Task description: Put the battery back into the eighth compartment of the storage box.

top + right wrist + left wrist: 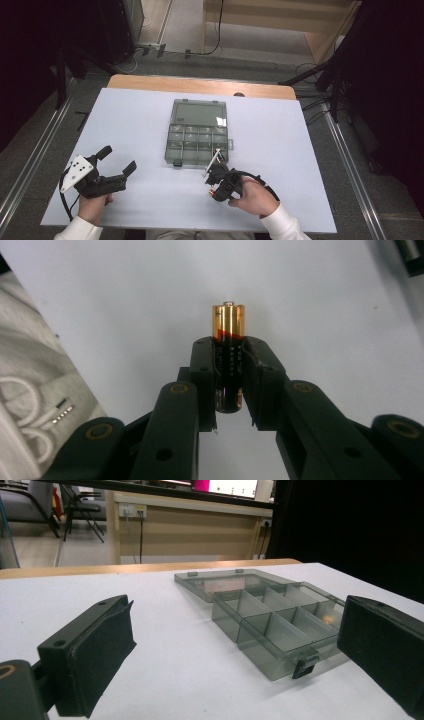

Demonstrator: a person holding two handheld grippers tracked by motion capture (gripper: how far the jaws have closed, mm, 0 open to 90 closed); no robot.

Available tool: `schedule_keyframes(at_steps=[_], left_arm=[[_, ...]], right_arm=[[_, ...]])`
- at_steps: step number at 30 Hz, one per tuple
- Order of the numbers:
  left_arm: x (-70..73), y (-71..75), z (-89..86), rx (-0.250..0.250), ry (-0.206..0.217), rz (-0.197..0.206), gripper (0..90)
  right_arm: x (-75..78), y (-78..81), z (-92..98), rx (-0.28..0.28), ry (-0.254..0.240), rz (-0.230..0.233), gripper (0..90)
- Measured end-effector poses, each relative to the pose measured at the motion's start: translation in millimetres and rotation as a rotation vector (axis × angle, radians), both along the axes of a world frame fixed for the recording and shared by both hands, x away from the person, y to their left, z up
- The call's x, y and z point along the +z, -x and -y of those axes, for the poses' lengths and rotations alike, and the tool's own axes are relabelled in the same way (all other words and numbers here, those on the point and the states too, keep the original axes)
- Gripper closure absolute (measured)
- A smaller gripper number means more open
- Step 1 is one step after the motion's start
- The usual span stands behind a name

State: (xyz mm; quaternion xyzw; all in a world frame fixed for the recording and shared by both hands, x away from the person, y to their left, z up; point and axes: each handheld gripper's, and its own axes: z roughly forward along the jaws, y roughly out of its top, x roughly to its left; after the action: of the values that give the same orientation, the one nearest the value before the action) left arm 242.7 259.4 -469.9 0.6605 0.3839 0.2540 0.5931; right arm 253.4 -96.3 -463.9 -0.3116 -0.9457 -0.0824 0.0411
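Battery (228, 357) clamped between the black pads of the right gripper (229, 385), copper-coloured cap end protruding beyond the jaws over bare white table (140, 120). Grip taken across the dark body of the cell, cell lying along the jaw line, both pads pressed on it.

Right gripper (216, 186) positioned just beside the near right corner of the organizer box (196, 145), low over the table, held by the right hand (252, 197). Box open — lid (199, 113) folded flat on the far side, divided compartments exposed and mostly vacant as far as can be told; a small orange object (327, 620) faintly visible through the smoky wall of one far cell.

Left gripper (117, 162) parked well apart at the left of the table, jaws spread wide, nothing between them, pointed toward the box.

Step in hand, by judgement: pick-up completed, transfer to a compartment pending.

Next move, by judgement:
- Lift to clear the box wall before any sideways travel.
- Carry over a vacant compartment near the right front corner.
- Align the cell with the long side of the compartment — dividers leave little margin.
- Lower between the dividers, then release.

Caution: contact with the near wall likely to push the light box across the smooth surface; bracing with the left gripper advisable if sliding begins.
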Motion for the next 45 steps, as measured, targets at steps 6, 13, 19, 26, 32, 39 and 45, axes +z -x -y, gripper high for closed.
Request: schedule_keyframes(at_steps=[6, 13, 19, 26, 32, 39, 45], left_arm=[[0.2, 0.0, -0.2, 0.002, -0.001, 0.003, 1.3], [0.0, -0.2, 0.3, -0.002, -0.001, 0.002, 1.3], [0.0, -0.3, 0.2, -0.003, -0.004, 0.000, 1.3], [-0.1, -0.5, 0.5, -0.002, -0.005, -0.002, 1.3], [-0.1, -0.5, 0.4, -0.001, -0.005, -0.002, 1.3], [-0.2, -0.5, 0.4, -0.002, -0.006, -0.002, 1.3], [-0.2, -0.4, 0.5, -0.001, -0.006, -0.003, 1.3]], right_arm=[[13.9, -4.5, 8.0, -0.049, -0.108, 0.011, 77.9], [21.6, -13.0, 14.9, -0.121, -0.196, 0.037, 77.9], [26.3, -19.1, 22.6, -0.193, -0.260, 0.063, 77.9], [31.6, -25.4, 33.1, -0.256, -0.360, 0.067, 77.9], [35.2, -31.7, 43.1, -0.330, -0.445, 0.084, 77.9], [38.7, -34.1, 50.4, -0.392, -0.500, 0.114, 77.9], [39.9, -36.1, 55.1, -0.434, -0.530, 0.130, 77.9]])
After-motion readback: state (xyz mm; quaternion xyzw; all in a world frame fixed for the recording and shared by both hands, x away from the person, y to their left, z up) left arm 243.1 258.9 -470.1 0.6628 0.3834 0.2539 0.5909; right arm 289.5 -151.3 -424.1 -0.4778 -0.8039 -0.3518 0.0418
